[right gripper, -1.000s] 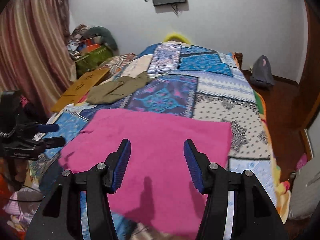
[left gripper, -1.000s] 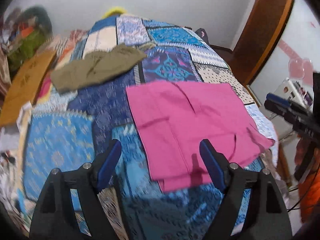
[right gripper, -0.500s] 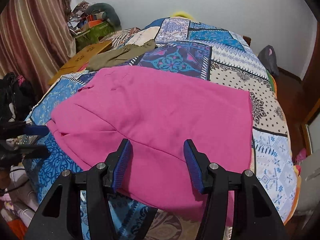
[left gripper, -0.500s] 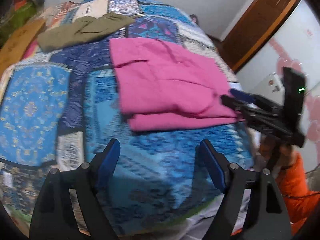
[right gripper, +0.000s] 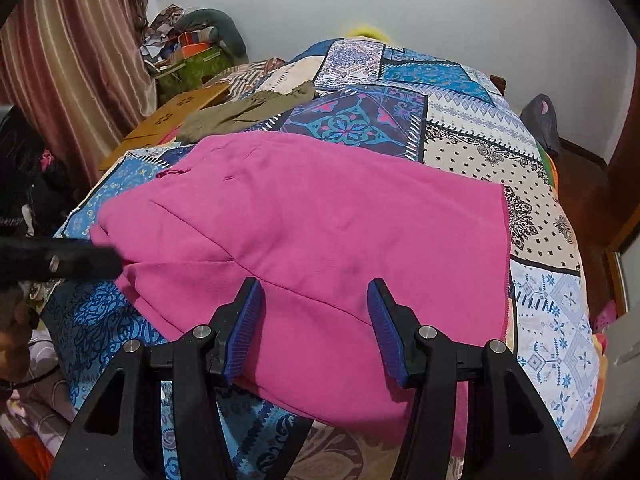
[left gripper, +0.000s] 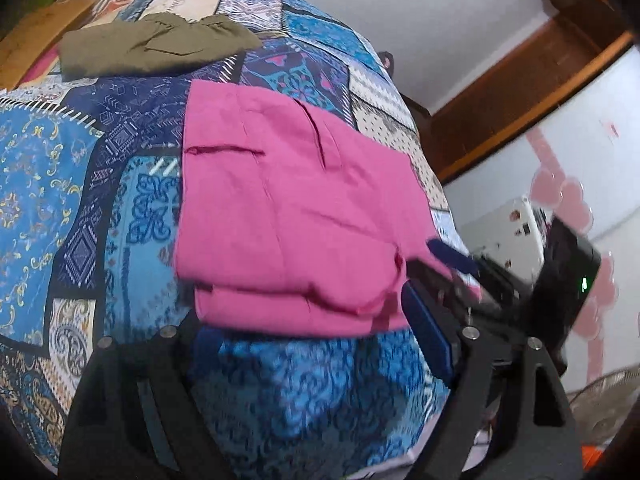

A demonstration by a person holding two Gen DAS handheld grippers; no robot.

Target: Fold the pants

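Pink pants [left gripper: 296,216] lie folded in layers on the patterned bedspread [left gripper: 52,184]; the left wrist view shows a stacked double edge along the near side, a slit pocket at 10 o'clock on the cloth and a vertical crease near the top. The fabric is flat with shallow wrinkles. Olive garment [left gripper: 152,46] lies well apart at 11 o'clock, toward the head of the bed. Left gripper [left gripper: 320,344] has its jaws wide apart, holding nothing; the near folded edge sits just beyond and between them, at 12 o'clock. In the same view the right gripper [left gripper: 444,268] shows at 3 o'clock, at the cloth's right corner, fingers spread. From the right wrist view, the pants [right gripper: 320,240] fill the centre, seam running diagonally; the right gripper [right gripper: 316,332] hangs over the near portion, jaws apart and unloaded, cloth beneath both fingers.
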